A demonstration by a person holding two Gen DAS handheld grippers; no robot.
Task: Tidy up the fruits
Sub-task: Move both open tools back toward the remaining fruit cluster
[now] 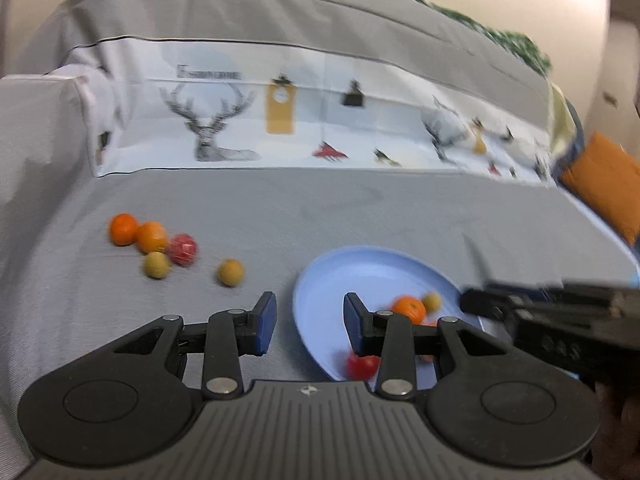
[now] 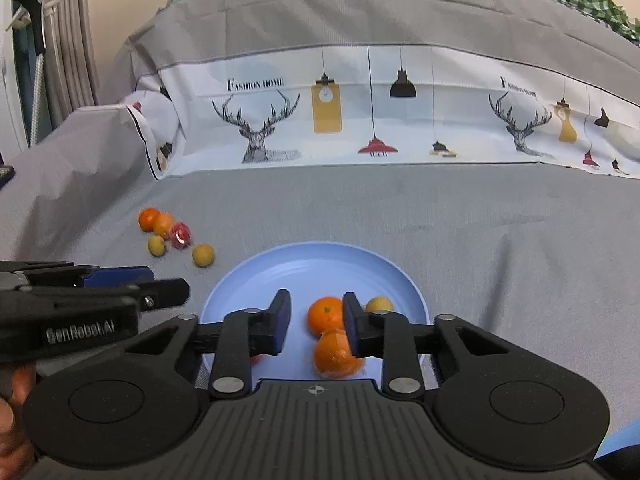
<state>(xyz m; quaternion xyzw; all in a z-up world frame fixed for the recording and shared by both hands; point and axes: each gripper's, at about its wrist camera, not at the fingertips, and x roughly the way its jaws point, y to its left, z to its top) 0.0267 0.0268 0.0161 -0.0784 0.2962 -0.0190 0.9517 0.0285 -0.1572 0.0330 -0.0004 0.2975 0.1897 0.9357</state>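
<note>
A light blue plate [image 2: 312, 272] lies on the grey cloth and holds an orange [image 2: 325, 316], a wrapped orange [image 2: 334, 354] and a small yellow fruit [image 2: 379, 304]. A red fruit [image 1: 362, 366] also sits near the plate's [image 1: 360, 272] front rim. My right gripper [image 2: 316, 322] hovers over the plate, open; the oranges show below its gap, with space beside the left pad. My left gripper [image 1: 310, 320] is open and empty at the plate's left edge. Loose fruit lies to the left: two oranges [image 1: 123, 229], a red wrapped fruit [image 1: 183, 249] and two yellow fruits [image 1: 231, 273].
A printed cloth with deer and lamps [image 2: 360, 120] covers the raised back behind the grey surface. An orange cushion [image 1: 604, 184] sits at the far right, and curtains [image 2: 68, 40] hang at the far left. A hand [image 2: 8, 420] holds the left gripper [image 2: 168, 292].
</note>
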